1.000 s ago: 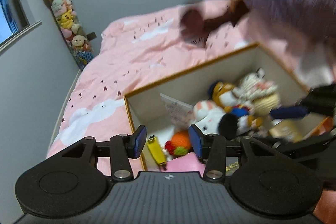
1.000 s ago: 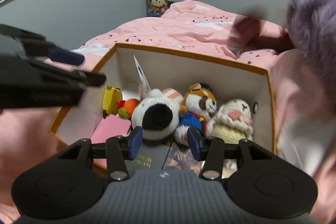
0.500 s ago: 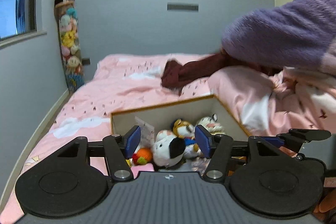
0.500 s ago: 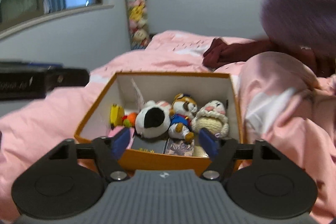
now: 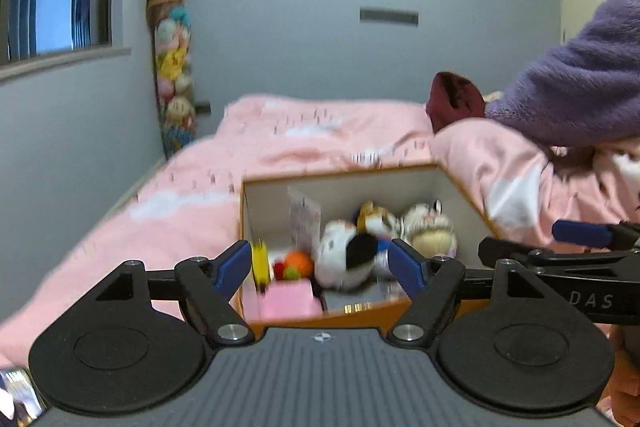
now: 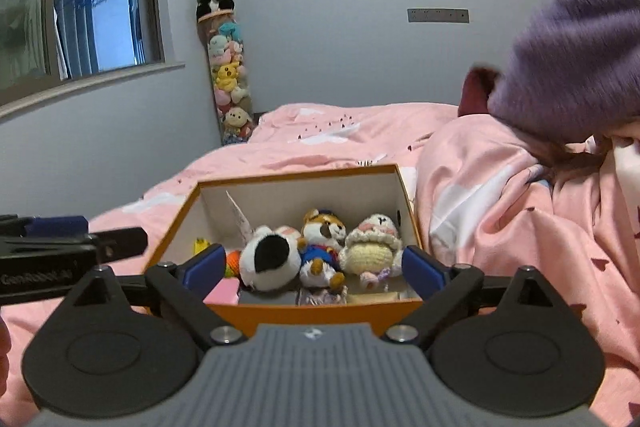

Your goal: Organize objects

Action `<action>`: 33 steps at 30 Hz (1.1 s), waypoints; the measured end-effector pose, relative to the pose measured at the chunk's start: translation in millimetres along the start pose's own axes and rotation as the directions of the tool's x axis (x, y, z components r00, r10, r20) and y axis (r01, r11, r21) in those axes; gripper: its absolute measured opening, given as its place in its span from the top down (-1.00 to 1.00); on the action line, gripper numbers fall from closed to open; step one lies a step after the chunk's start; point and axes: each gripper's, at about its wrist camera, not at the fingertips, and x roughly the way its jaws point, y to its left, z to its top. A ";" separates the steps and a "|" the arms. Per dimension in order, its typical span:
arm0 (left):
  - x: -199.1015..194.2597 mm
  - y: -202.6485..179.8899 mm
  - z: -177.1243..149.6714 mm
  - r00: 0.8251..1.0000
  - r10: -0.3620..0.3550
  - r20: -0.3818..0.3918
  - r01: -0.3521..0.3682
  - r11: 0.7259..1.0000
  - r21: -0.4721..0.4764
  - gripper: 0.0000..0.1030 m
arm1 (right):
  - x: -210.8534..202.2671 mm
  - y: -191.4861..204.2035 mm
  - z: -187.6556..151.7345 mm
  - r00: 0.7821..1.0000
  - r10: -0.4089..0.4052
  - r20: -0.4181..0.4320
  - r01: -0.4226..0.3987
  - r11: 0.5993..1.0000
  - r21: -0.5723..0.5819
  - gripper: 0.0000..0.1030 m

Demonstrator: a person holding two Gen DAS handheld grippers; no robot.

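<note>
- My left gripper (image 5: pixel 320 269) stands wide with nothing between its blue pads; its jaws have just been opening. My right gripper (image 6: pixel 316 269) is the same: spread wide, empty, jaws just opened out.
- Both point slightly down at the orange box (image 6: pixel 320 313), which sits on the pink duvet (image 6: pixel 320 135) just in front of me, its near wall right beyond my fingertips.
- The box is already packed: a white plush with a black patch (image 6: pixel 270 261) near the middle, a fox-like plush in blue (image 6: pixel 322 239) beside it, a cream crocheted doll (image 6: pixel 374 247) to the right, an orange ball (image 5: pixel 298 263) and a pink block (image 5: pixel 290 301) at the near left.
- I judge the toys are stowed, so the step in hand is handling the box itself or fetching a stray item.
- If I lift the box, I would take the left and right walls with one gripper each, low and level, and squeeze gently, since cardboard buckles.
- I should rise evenly, as the soft bedding gives no firm footing.
- A person in a purple fleece (image 5: pixel 568 95) leans over the bed at far right; I would stay clear of them.
</note>
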 end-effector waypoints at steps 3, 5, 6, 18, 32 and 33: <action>11.2 2.6 -11.7 0.998 -0.004 -0.057 0.003 1.000 -0.016 -0.72 | 9.5 0.8 -9.8 0.999 -0.007 -0.046 0.007 1.000 -0.012 -0.85; 16.9 2.2 -18.4 0.996 0.007 -0.085 -0.009 1.000 -0.019 -0.72 | 14.5 0.0 -13.9 0.998 -0.009 -0.066 0.009 1.000 -0.006 -0.85; 20.2 1.7 -20.4 0.995 0.009 -0.097 -0.010 1.000 -0.013 -0.72 | 16.6 -0.4 -15.5 0.997 -0.012 -0.071 0.012 1.000 -0.005 -0.85; 37.0 -7.1 -38.8 0.987 0.070 -0.142 -0.072 0.997 -0.010 -0.72 | 43.9 -8.9 -29.4 0.986 -0.047 -0.157 0.048 0.999 -0.001 -0.85; 45.8 -9.8 -44.3 0.974 0.097 -0.203 -0.098 0.995 0.004 -0.72 | 56.4 -11.5 -37.8 0.974 -0.070 -0.214 0.069 0.998 -0.011 -0.85; 45.5 -10.0 -44.4 0.974 0.096 -0.204 -0.097 0.995 0.006 -0.72 | 56.4 -11.2 -38.1 0.973 -0.073 -0.217 0.072 0.997 -0.013 -0.85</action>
